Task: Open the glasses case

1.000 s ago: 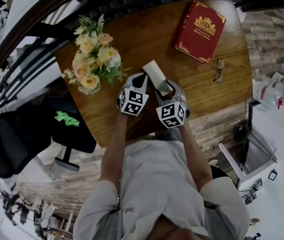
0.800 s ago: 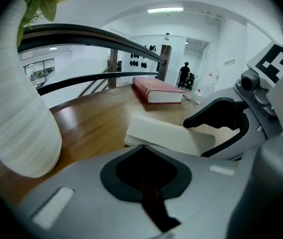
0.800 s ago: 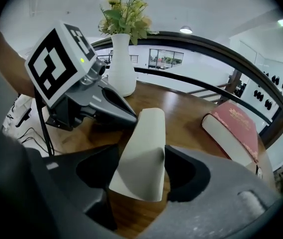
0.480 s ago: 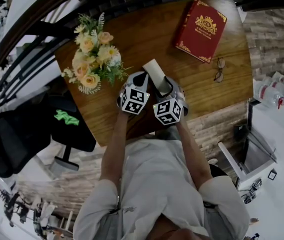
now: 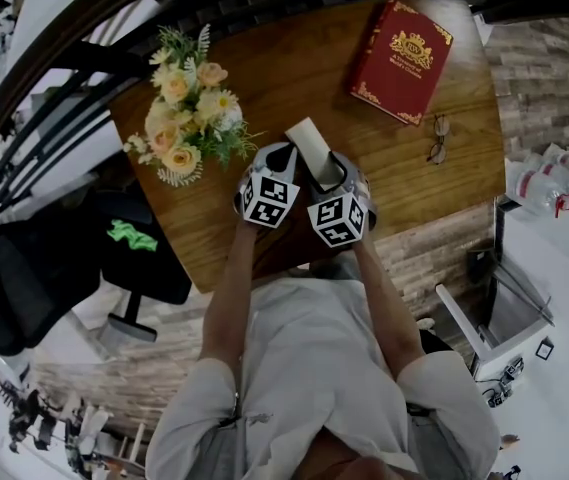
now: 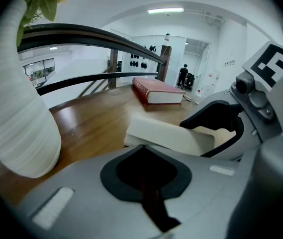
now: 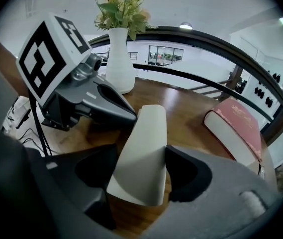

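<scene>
The glasses case [image 5: 307, 138], seemingly unopened, is laid on the table [image 5: 264, 78], straddled loosely by the wide-spread right gripper [image 7: 141, 153]; the jaws of the left gripper [image 6: 142, 147] are pressed together at its near edge. Opening is judged barely begun: the lid's seam must be caught and lifted.

So the brown wooden counter [image 5: 264, 68] is carrying four things. The cream glasses case [image 5: 307, 138] is sitting around the middle. In the head view, a white vase of flowers [image 5: 189, 108] is standing left of the case, near the edge. A red book [image 5: 401, 61] is lying flat beyond the case to the right, and some spectacles [image 5: 438, 140] are lying well to the case's right.
</scene>
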The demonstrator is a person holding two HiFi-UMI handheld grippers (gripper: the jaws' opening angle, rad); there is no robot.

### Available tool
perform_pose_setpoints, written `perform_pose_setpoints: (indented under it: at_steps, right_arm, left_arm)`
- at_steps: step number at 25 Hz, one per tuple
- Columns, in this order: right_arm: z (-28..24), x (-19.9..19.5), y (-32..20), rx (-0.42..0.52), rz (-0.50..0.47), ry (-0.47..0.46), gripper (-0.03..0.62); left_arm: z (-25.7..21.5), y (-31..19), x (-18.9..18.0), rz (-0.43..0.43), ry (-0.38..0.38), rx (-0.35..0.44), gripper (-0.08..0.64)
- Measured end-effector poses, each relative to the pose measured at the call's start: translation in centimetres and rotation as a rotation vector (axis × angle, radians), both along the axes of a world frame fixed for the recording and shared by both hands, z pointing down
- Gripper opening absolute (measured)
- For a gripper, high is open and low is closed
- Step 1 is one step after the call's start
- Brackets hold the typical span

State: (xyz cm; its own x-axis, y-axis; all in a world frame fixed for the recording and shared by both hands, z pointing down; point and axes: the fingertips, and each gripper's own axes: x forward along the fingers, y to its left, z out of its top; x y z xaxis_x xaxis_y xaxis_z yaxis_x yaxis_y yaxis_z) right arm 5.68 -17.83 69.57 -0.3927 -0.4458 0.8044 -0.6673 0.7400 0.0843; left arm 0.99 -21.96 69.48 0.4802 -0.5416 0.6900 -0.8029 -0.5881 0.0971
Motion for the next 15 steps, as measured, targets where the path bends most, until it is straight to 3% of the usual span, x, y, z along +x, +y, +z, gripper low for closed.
perform_pose_setpoints:
  at_steps: [15]
  right_arm:
    - [-0.69,0.32,-0.02,-0.025,0.016,-0.028,0.301]
  left_arm:
    - [-0.18,-0.01,0.36,0.005,0.032,0.011,0.020]
